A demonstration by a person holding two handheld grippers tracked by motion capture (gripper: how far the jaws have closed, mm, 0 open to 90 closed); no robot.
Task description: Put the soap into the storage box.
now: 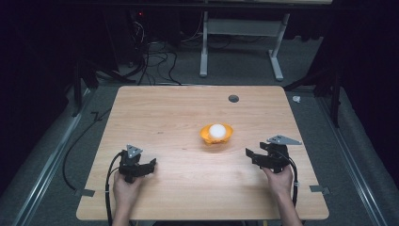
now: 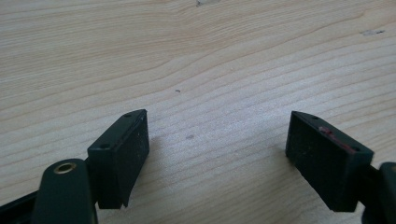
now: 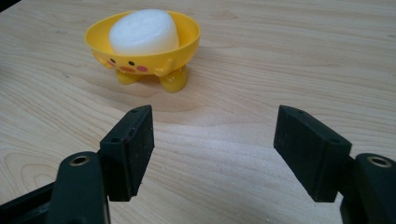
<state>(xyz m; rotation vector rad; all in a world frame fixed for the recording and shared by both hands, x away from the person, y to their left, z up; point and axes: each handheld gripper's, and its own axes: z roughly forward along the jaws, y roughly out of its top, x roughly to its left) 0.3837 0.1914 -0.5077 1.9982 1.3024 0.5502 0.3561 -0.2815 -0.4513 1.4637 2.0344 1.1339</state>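
Yellow bowl [image 1: 216, 134] with white foam piece [image 1: 217, 130] on wooden table [image 1: 164, 113], grey carpet beyond — both tongs [image 3: 212, 149] released, empty.

White foam [image 3: 144, 31] in yellow bowl [image 3: 187, 35] — gripper [image 3: 212, 140] gaping, apart.

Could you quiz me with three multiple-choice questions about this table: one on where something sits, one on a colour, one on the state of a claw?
1. Where is the yellow plastic duck-faced bowl?
A. Middle of the wooden table
B. On the floor
C. In a claw

2. What colour is the oval foam piece in that bowl?
A. Blue
B. White
C. Black

3. How is the right claw?
A. Shut on the bowl
B. Clamping foam
C. Open, holding nothing

Answers: 1 A, the high view shows it mid-table; 2 B, the foam is plainly white; 3 C, bare wood lies between its jaws.
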